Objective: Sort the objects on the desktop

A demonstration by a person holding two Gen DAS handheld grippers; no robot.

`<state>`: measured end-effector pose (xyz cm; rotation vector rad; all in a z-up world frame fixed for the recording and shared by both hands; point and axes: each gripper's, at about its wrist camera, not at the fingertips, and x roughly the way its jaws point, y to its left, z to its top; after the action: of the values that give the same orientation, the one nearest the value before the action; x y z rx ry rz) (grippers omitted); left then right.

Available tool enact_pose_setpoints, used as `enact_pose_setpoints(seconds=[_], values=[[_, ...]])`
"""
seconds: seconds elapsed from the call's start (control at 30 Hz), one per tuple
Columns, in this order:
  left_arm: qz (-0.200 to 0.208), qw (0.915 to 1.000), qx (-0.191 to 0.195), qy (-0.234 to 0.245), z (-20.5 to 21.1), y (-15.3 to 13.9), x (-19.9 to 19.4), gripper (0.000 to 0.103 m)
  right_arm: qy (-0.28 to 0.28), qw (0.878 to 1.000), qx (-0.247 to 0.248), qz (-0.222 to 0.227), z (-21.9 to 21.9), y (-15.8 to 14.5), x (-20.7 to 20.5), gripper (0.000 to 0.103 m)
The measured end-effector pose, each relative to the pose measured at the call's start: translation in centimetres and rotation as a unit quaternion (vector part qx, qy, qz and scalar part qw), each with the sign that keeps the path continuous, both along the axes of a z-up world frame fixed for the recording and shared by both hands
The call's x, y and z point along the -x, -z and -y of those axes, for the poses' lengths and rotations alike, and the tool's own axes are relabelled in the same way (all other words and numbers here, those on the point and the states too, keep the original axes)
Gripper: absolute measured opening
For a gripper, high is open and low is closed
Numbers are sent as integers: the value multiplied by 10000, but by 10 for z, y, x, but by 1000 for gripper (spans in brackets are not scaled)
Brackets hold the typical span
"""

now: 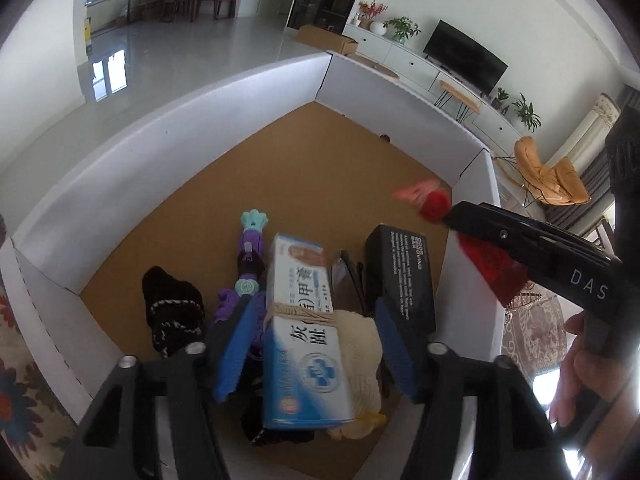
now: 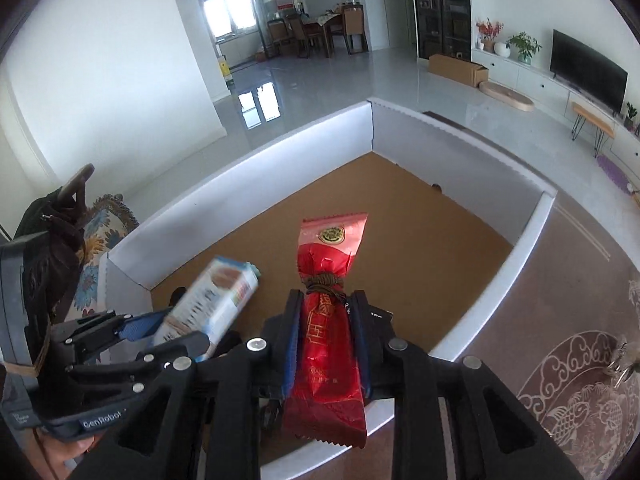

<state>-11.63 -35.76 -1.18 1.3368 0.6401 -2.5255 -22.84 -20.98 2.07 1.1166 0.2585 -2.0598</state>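
A white-walled cardboard box (image 1: 168, 128) with a brown floor holds a black sock (image 1: 172, 308), a purple and teal toy (image 1: 250, 264), glasses (image 1: 348, 276), a black carton (image 1: 404, 272) and a cream knit piece (image 1: 360, 360). A blue and white ointment carton (image 1: 304, 332) stands between my left gripper's (image 1: 316, 340) wide-apart blue pads (image 1: 232, 356); the pads stand clear of its sides. The carton also shows blurred in the right wrist view (image 2: 216, 300). My right gripper (image 2: 326, 336) is shut on a red snack packet (image 2: 328, 320) above the box (image 2: 248, 172).
The box stands on a patterned rug (image 2: 560, 360). A floral cushion (image 1: 16, 380) lies at its left. The right gripper's body (image 1: 532, 248) reaches over the box's right wall. A TV (image 1: 464, 56) and cabinet stand far behind.
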Motion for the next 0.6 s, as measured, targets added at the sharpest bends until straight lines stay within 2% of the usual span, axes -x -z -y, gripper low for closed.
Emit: enact_pose_setpoints(seconds=[0.03, 0.07, 0.1, 0.23, 0.33, 0.37, 0.4, 0.43, 0.5, 0.6], values=[[-14, 10000, -7, -37, 0, 4, -2, 93, 53, 9999, -34, 109, 3, 7, 3, 52], [-103, 9999, 4, -15, -2, 4, -4, 94, 106, 9998, -61, 160, 6, 13, 8, 71], [-198, 9998, 13, -21, -4, 2, -7, 94, 163, 9998, -66, 135, 5, 16, 8, 80], [-494, 9986, 99, -166, -11, -4, -20, 94, 250, 9996, 26, -131, -13, 13, 4, 83], [-915, 9954, 167, -221, -24, -17, -40, 94, 401, 9976, 187, -524, -42, 2, -12, 84], [-1051, 9941, 215, -187, -31, -21, -47, 94, 459, 9962, 264, -693, -56, -4, -20, 90], [-1194, 9924, 274, -123, -40, -28, -54, 94, 514, 9944, 334, -862, -70, -7, -28, 98], [-1339, 9904, 351, -41, -50, -34, -62, 94, 563, 9924, 377, -1028, -86, -9, -37, 100], [-1619, 9853, 521, 159, -74, -46, -73, 94, 653, 9881, 388, -1338, -123, -8, -54, 102], [-2048, 9753, 614, 555, -112, -63, -89, 94, 868, 9834, 116, -1587, -182, 3, -73, 102]])
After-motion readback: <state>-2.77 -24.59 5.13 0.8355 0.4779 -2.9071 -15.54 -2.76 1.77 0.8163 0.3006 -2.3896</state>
